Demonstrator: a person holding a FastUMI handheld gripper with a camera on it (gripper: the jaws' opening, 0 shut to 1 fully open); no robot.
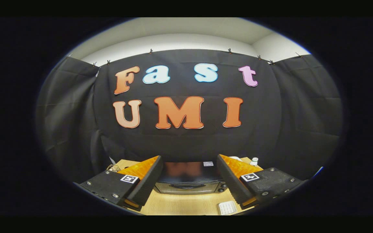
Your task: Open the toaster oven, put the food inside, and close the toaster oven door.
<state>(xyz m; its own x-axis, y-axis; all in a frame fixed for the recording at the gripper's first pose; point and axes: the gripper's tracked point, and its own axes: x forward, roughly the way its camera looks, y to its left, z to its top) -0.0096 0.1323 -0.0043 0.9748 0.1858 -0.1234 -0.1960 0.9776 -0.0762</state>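
We see the gripper [189, 181] with its jaws spread wide, gripping nothing. Just inside the right finger [235, 181], a white gridded item [227, 207] lies on the wooden table [186, 205]. Ahead, between the fingers, stands the oven [189, 181], its door closed. Beyond the right finger we note a small white bottle [254, 160]. The booth's dark cloth wall [303, 123] rises behind.
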